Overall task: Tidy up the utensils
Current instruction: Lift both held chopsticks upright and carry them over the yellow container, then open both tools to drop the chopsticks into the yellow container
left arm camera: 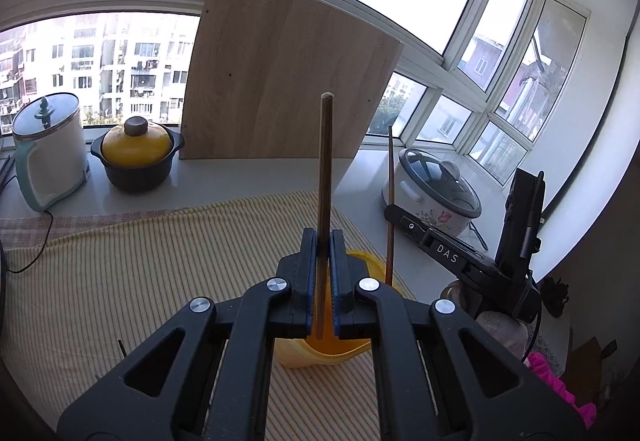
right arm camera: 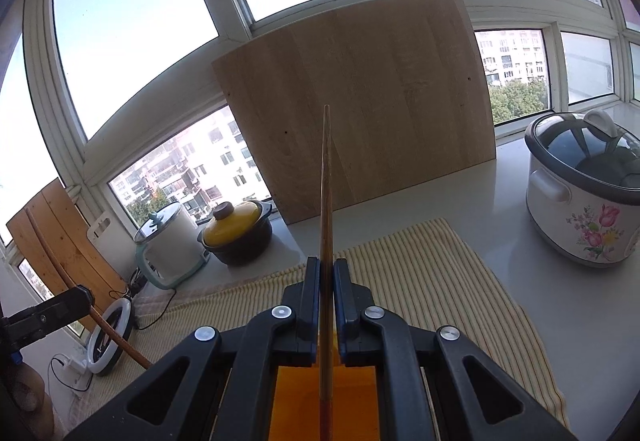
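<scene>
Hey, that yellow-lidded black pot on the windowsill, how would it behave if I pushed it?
The yellow-lidded black pot looks thick-walled and squat, so it is probably heavy and would slide, not tip. Its domed lid seems merely seated, so it may rattle or shift. It looks ceramic, likely chippable.

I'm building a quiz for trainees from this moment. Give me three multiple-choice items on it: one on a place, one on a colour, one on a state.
1. Where is the wooden board?
A. Flat on the cloth
B. Leaning at the window
C. Inside the yellow container

2. What colour is the lid of the small black pot?
A. Yellow
B. Red
C. White

3. How is the left gripper?
A. Wide open, empty
B. Shut on a chopstick
C. Shut on a spoon

Answers:
1 B, it stands tilted on the counter against the window frame.
2 A, a yellow lid with a dark knob.
3 B, the pads squeeze a thin brown stick that points upward.
</scene>
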`<action>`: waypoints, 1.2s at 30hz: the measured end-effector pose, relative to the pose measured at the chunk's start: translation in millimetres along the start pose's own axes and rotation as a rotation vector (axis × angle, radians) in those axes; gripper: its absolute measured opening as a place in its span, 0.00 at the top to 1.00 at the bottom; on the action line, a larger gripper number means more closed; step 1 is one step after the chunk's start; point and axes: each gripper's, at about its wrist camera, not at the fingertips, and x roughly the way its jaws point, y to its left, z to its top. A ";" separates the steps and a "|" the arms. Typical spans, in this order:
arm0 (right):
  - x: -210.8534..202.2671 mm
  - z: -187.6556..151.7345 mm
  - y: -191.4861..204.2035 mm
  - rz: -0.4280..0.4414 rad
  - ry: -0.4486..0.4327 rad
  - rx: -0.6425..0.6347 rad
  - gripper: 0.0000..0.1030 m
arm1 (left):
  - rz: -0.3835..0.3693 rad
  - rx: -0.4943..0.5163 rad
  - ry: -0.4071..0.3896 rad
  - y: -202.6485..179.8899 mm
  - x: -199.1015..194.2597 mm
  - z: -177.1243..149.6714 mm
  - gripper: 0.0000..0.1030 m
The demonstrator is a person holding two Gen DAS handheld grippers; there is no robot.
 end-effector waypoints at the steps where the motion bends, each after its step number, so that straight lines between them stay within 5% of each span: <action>1: 2.0 -1.6 -1.3 -0.003 0.004 0.001 0.96 | 0.004 0.002 0.008 -0.3 3.4 -2.0 0.96; 27: -23.5 -37.7 -4.0 -0.005 0.039 -0.062 0.93 | 0.006 0.001 0.106 2.7 38.6 -32.3 0.96; 30: -29.9 -39.7 -1.3 -0.007 0.025 -0.067 0.78 | 0.001 -0.001 0.107 3.6 35.9 -34.7 0.95; 36: -43.0 -44.5 5.9 -0.019 -0.009 -0.092 0.67 | 0.007 0.018 0.086 2.7 22.2 -39.9 0.78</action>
